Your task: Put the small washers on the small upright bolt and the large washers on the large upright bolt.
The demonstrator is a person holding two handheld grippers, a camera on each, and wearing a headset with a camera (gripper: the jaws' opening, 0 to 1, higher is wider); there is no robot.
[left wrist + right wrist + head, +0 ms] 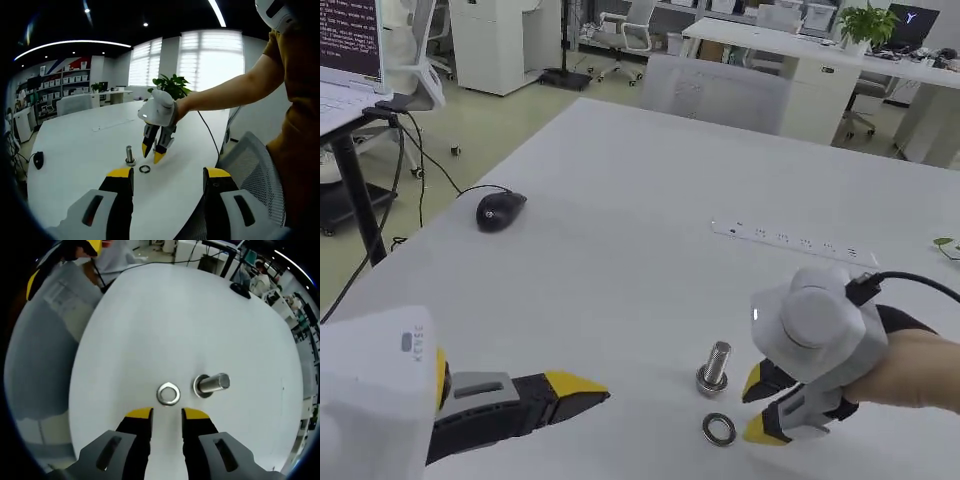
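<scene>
Now | washer [168,393] just ahead of right hand-held gripper [167,413], beside bolt [212,384] | jaws apart, empty

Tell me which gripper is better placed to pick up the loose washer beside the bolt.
Right. The right gripper hangs open just beside the washer, its jaws pointing at it. The left gripper is open too, but clearly farther from it.

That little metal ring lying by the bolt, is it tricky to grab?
Probably fiddly: the washer lies flat on the smooth table, so the fingers may slide over it. It looks like rigid metal, so it shouldn't bend. Pushed, it would likely skid rather than roll.
</scene>
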